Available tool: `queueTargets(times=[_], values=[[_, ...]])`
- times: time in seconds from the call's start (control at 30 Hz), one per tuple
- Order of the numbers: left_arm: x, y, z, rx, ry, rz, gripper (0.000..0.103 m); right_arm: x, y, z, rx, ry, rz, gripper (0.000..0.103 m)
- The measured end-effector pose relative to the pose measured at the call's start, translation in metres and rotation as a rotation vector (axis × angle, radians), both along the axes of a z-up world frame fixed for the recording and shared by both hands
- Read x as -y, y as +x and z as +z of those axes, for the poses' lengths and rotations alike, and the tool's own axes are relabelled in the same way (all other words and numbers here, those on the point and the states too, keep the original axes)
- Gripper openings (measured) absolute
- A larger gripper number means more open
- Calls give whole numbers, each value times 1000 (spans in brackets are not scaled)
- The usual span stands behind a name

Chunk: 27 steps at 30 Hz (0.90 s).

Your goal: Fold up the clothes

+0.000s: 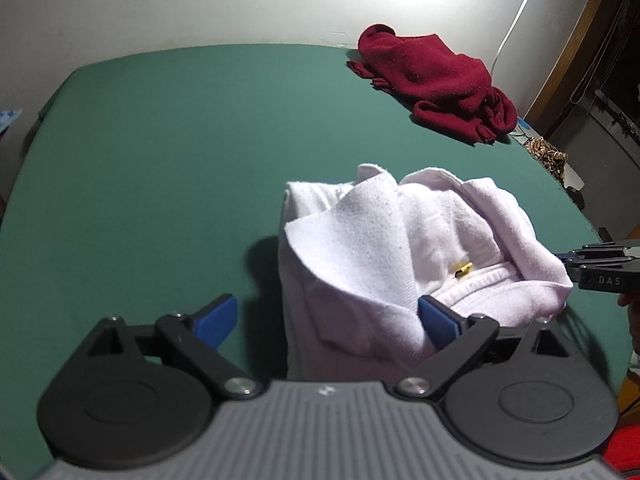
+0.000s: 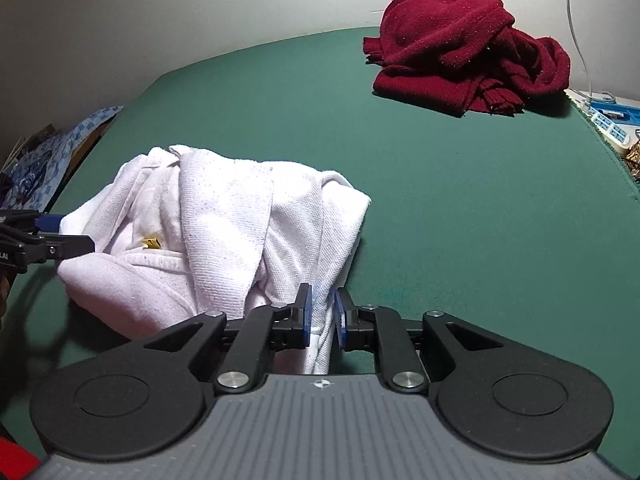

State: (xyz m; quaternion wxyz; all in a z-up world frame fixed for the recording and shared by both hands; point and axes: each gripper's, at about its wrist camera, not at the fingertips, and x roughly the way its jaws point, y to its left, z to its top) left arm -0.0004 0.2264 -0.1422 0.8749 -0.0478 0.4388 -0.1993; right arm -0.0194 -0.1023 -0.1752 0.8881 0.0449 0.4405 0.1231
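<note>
My right gripper (image 2: pixel 320 314) pinches the white shirt (image 2: pixel 224 216) on the bench (image 2: pixel 460 200), red sweater (image 2: pixel 464 48) beyond; left gripper (image 1: pixel 326 320) gapes empty.

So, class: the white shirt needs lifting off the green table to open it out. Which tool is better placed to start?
The right tool: it is already shut on the white shirt. The left tool is open, with nothing gripped.

Only readable bits: "DAS" on the right gripper (image 1: pixel 560 258) at the frame's right edge, and "LAI" on the left gripper (image 2: pixel 54 236) at far left.
</note>
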Motion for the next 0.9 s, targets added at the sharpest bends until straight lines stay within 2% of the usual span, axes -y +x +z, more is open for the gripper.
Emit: queueTargets(times=[0.1,0.17,0.27,0.3,0.57,0.7,0.77,0.9], values=[[-6,-1,-3,-31,-77,18,97,3,3,2,-27,35,-40,20],[-7,3,-6,-48,-102,31,99,7,5,1,-39,73,-57,21],[-9,11,-12,-81,-131,48,99,13,7,0,-56,131,-82,28],[-10,13,-14,-87,-144,46,101,14,8,0,-62,150,-90,28],[-2,21,-16,-113,-193,-34,101,25,18,-7,-124,283,-113,30],[-4,23,-19,-129,-265,-35,101,29,21,-3,-122,290,-90,31],[-7,25,-20,-140,-293,-24,101,39,19,0,-109,312,-103,34],[-13,28,-23,-156,-354,-3,101,59,20,-3,-136,460,-137,54]])
